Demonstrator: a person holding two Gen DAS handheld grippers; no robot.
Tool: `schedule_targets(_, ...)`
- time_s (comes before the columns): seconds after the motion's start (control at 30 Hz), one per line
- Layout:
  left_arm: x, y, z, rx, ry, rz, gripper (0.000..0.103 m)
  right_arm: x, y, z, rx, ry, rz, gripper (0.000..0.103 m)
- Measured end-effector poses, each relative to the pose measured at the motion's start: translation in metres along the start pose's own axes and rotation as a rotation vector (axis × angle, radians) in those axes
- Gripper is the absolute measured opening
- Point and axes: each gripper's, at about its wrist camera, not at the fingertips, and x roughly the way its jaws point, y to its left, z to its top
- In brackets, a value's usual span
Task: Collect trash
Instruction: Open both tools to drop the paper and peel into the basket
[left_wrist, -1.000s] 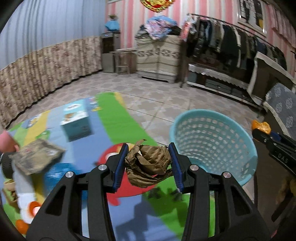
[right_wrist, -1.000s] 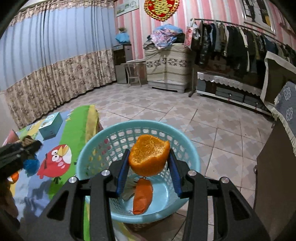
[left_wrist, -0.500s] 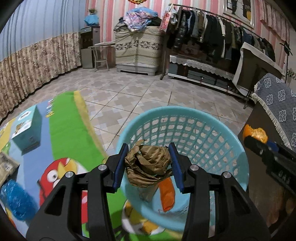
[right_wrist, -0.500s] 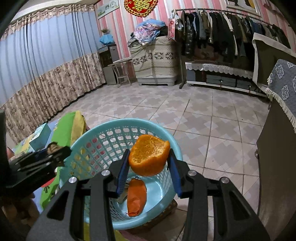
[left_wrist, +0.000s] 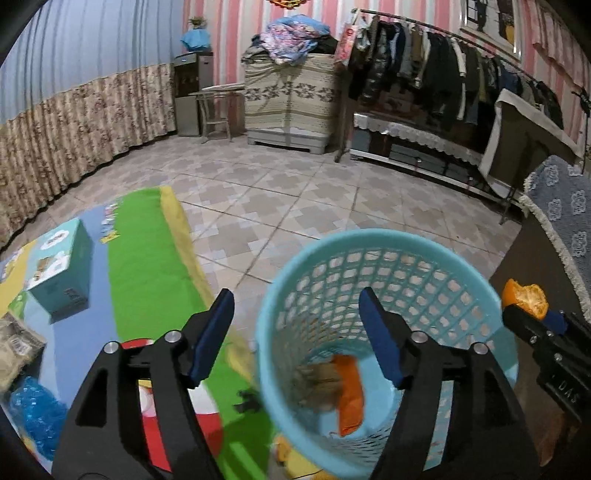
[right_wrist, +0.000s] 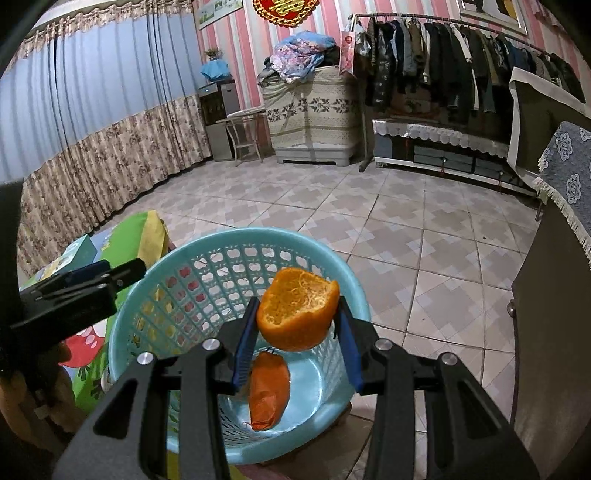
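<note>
Left hand-held gripper (left_wrist: 295, 332) has just been popping its jaws wide, nothing between them now, and the crumpled brown paper (left_wrist: 317, 380) is blurred down inside the teal basket (left_wrist: 369, 236), next to an orange wrapper (left_wrist: 349, 395) on the bottom. Right hand-held gripper (right_wrist: 297, 334) is clamped on a hollow orange peel (right_wrist: 297, 314), hanging right over the basket's open mouth. My guess on handling: the peel is light and a bit soft, so pinching it across the sides like it is now works fine, squeeze harder and it probably just folds; it should drop straight in once let go. Paper is featherweight and springy, grabs anywhere. Around the basket there's a colourful play mat (left_wrist: 147, 258) with a teal box (left_wrist: 61, 269) sitting on it, a blue crinkly bag (left_wrist: 31, 413) and some patterned packet (left_wrist: 16, 350) at the left edge, likely next to go. Tiled floor (right_wrist: 369, 206) beyond is open; clothes rack (right_wrist: 443, 55) and curtains (right_wrist: 92, 110) are well away. Only real crowding is the two grippers near each other above the rim.
</note>
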Motion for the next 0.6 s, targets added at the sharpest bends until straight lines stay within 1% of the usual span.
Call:
schedule_targets(0.13, -0.011, 0.011, -0.004, 0.011, -0.022, 0.063, 0.082, 0.008, 0.009, 0.003, -0.015, 0.006, 0.010, 0.041)
schedule_targets(0.27, -0.024, 0.023, -0.008, 0.010, -0.038, 0.092, 0.084, 0.016, 0.020, 0.004, -0.029, 0.017, 0.030, 0.042)
schedule_targets(0.3, -0.028, 0.026, -0.009, 0.008, -0.045, 0.099, 0.086, 0.017, 0.023, 0.004, -0.032, 0.015, 0.034, 0.042)
schedule_targets(0.37, -0.033, 0.030, -0.010, 0.000, -0.051, 0.104, 0.088, 0.018, 0.026, 0.003, -0.036, 0.008, 0.033, 0.058)
schedule_targets(0.4, -0.036, 0.034, -0.010, -0.008, -0.051, 0.104, 0.088, 0.017, 0.028, 0.003, -0.038, -0.004, 0.027, 0.071)
schedule_targets(0.5, -0.044, 0.043, -0.012, -0.029, -0.056, 0.115, 0.090, 0.015, 0.027, 0.003, -0.028, -0.014, 0.018, 0.080)
schedule_targets(0.6, -0.051, 0.050, -0.013, -0.040, -0.065, 0.134, 0.091, 0.014, 0.027, 0.002, -0.022, -0.013, 0.016, 0.083)
